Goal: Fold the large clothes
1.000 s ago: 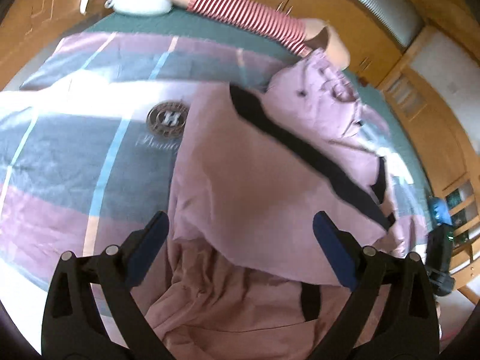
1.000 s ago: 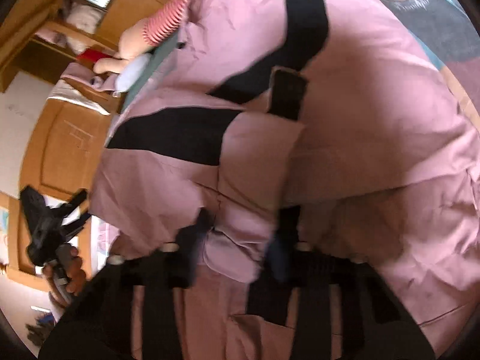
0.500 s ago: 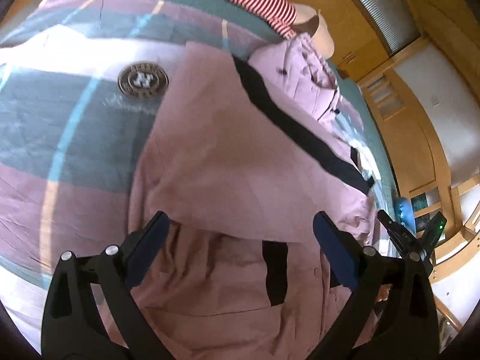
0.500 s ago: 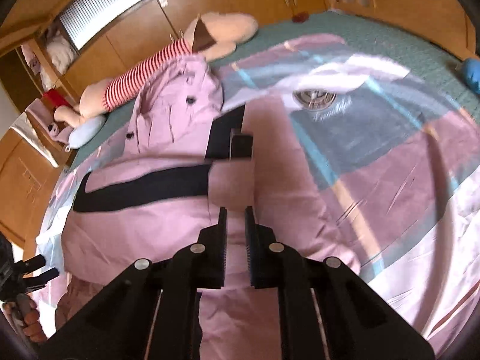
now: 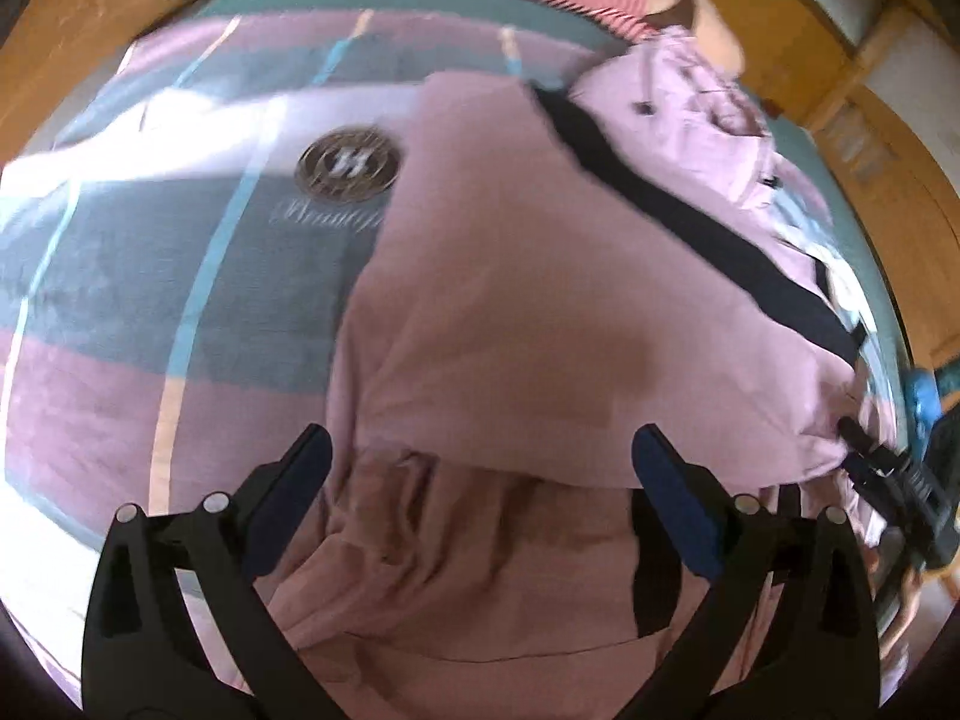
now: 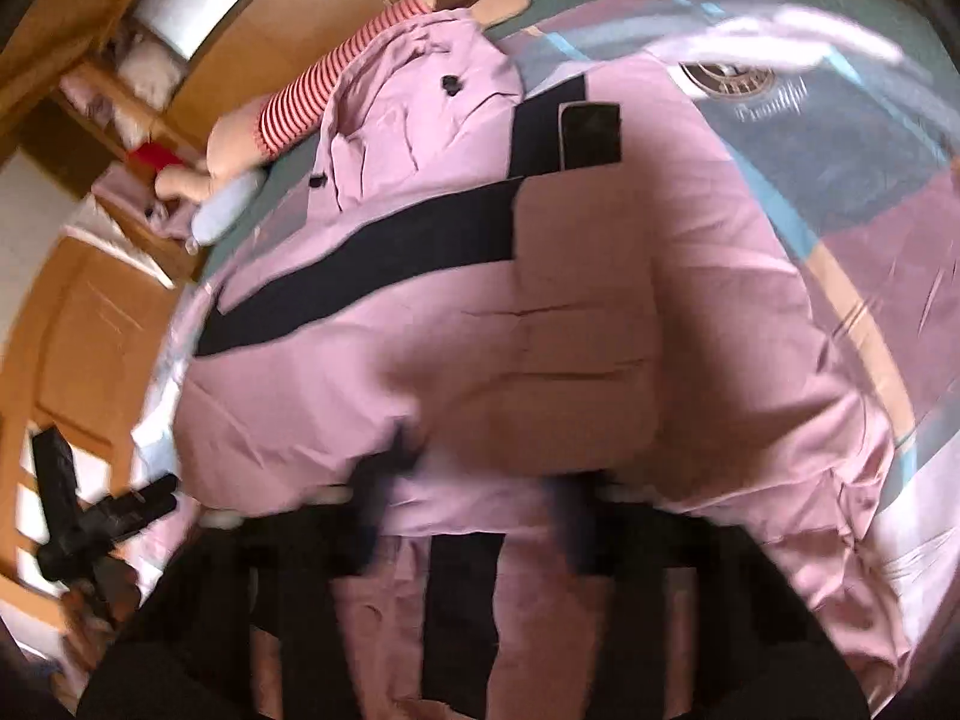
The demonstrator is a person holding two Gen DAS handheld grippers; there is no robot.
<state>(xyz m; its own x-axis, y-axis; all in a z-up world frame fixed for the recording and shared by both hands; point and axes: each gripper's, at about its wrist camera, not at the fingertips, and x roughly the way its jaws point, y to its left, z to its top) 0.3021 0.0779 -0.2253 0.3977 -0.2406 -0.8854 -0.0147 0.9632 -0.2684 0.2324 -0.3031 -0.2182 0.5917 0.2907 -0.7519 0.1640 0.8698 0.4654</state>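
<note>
Pink cotton with black bands: the coat (image 6: 540,324) lies spread over the bed, its buttoned collar end up by the striped plush toy (image 6: 312,96) and its lower part doubled over, fold edge nearest the cameras. From the coat, the left gripper (image 5: 480,486) hangs over that near fold with jaws wide apart and nothing between them, seemingly lined up to take the edge. The right gripper (image 6: 474,510) is blurred at the same fold; its jaws have just been opening and stand partly apart, fabric lying between them, apparently not pinched. Under the coat runs a plaid bedspread (image 5: 180,276) in mauve, grey and teal, a round crest (image 5: 348,162) just beside the coat. Beyond stands wooden cabinetry (image 6: 108,330).
</note>
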